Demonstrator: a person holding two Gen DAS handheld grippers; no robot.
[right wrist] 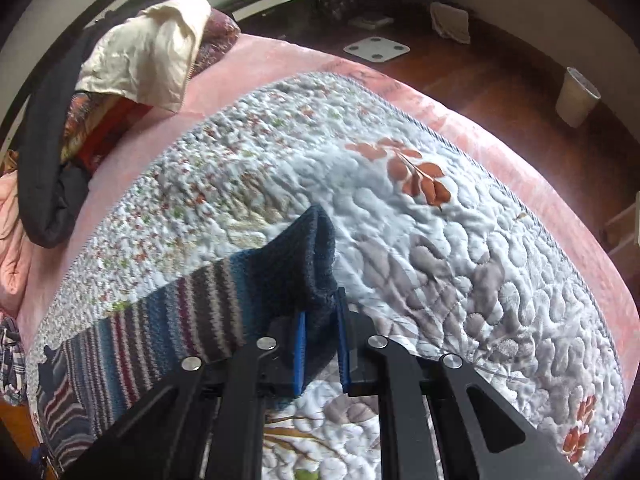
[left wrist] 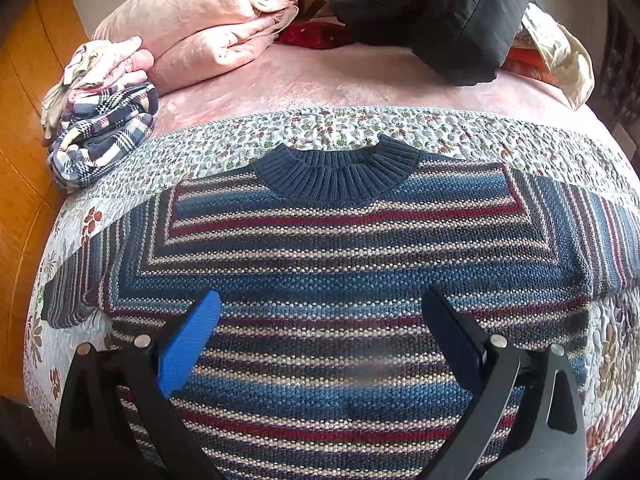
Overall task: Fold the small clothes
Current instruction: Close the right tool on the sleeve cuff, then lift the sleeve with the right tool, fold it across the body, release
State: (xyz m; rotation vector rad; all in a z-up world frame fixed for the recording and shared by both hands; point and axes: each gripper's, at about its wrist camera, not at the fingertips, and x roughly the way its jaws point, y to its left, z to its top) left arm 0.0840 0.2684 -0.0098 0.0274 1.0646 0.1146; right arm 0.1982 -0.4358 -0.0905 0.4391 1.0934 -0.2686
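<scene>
A striped knit sweater (left wrist: 340, 248) in blue, red, grey and cream lies flat on the floral quilt (left wrist: 340, 128), navy ribbed collar (left wrist: 336, 172) at the far side. My left gripper (left wrist: 320, 304) hovers open above the sweater's body, fingers wide apart, nothing between them. In the right wrist view my right gripper (right wrist: 322, 304) is shut on the navy cuff (right wrist: 320, 256) of the sweater's sleeve (right wrist: 192, 312), lifting it a little off the quilt (right wrist: 420, 220). The sleeve trails down to the left.
A pile of folded plaid and pink clothes (left wrist: 100, 120) sits at the quilt's far left. Pink bedding (left wrist: 208, 20) and a black padded jacket (left wrist: 440, 12) lie at the back. A cream cloth (right wrist: 152, 52) lies at the bed's corner; a scale (right wrist: 376, 48) and bin (right wrist: 576, 96) stand on the floor.
</scene>
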